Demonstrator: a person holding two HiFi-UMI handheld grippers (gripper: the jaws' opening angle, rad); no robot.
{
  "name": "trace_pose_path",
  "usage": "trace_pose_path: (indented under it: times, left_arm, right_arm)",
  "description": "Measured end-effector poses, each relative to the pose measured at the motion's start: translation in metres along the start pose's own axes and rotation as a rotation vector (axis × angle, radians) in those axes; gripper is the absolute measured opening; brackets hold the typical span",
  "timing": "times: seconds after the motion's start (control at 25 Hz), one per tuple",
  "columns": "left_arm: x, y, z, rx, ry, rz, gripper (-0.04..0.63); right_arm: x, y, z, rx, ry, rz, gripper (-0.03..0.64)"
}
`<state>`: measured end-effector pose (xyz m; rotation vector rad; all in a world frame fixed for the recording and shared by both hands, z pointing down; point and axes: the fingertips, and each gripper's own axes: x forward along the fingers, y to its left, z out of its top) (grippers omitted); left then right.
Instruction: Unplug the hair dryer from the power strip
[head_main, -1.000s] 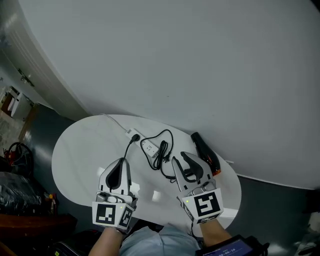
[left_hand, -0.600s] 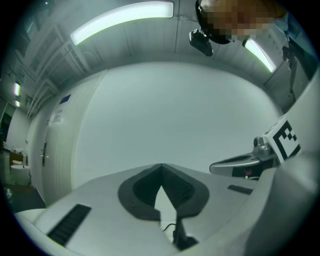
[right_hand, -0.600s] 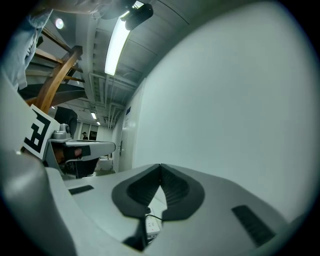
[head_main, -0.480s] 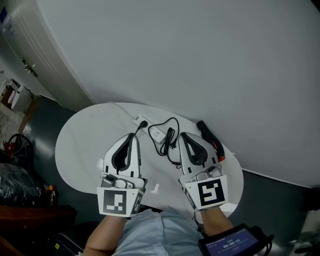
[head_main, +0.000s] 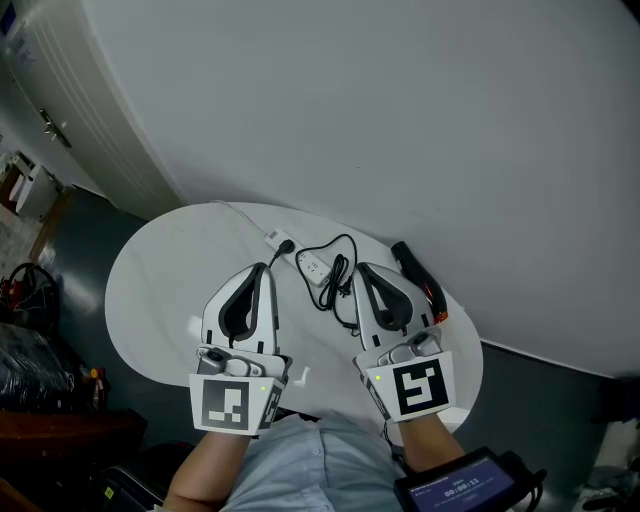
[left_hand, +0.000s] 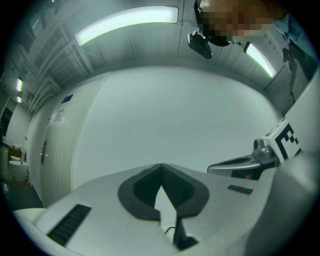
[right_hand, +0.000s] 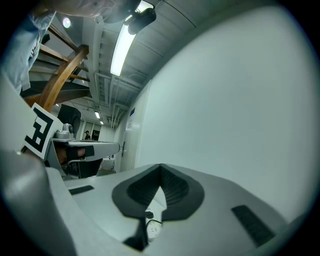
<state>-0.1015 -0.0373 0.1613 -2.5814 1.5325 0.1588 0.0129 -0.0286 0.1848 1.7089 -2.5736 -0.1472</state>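
Note:
A white power strip (head_main: 313, 268) lies on the white oval table (head_main: 165, 290), with a black plug (head_main: 285, 247) at its far left end. A tangled black cord (head_main: 338, 285) runs to the black and orange hair dryer (head_main: 418, 280) at the right. My left gripper (head_main: 265, 268) hovers shut and empty just left of the strip. My right gripper (head_main: 361, 269) is shut and empty between cord and dryer. In the right gripper view the strip (right_hand: 152, 229) shows under the closed tips of that gripper (right_hand: 160, 165). The left gripper (left_hand: 161, 165) points at a bare wall.
A pale curved wall (head_main: 400, 120) stands right behind the table. A white cable (head_main: 240, 218) leaves the strip toward the far left. Dark floor and clutter (head_main: 30, 300) lie left of the table. A person's sleeves and a screen (head_main: 460, 490) are at the bottom.
The right gripper's jaws have closed on nothing. Both grippers rose and now reach further over the table, nearer the strip and cord.

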Motion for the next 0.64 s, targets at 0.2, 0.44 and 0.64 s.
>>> trace_pose_path:
  times: [0.2,0.44,0.64]
  left_arm:
    - [0.001,0.002,-0.002,-0.006,0.001,-0.001,-0.002]
    - [0.003,0.003,-0.006,-0.015,0.007,-0.003,-0.002]
    - [0.007,0.005,-0.009,-0.018,0.009,-0.003,-0.002]
  right_arm:
    - [0.002,0.002,-0.004,0.001,0.007,0.006,0.0]
    - [0.004,0.003,-0.007,0.001,0.011,0.007,0.0]
    - [0.009,0.001,-0.01,0.004,0.017,0.009,0.0]
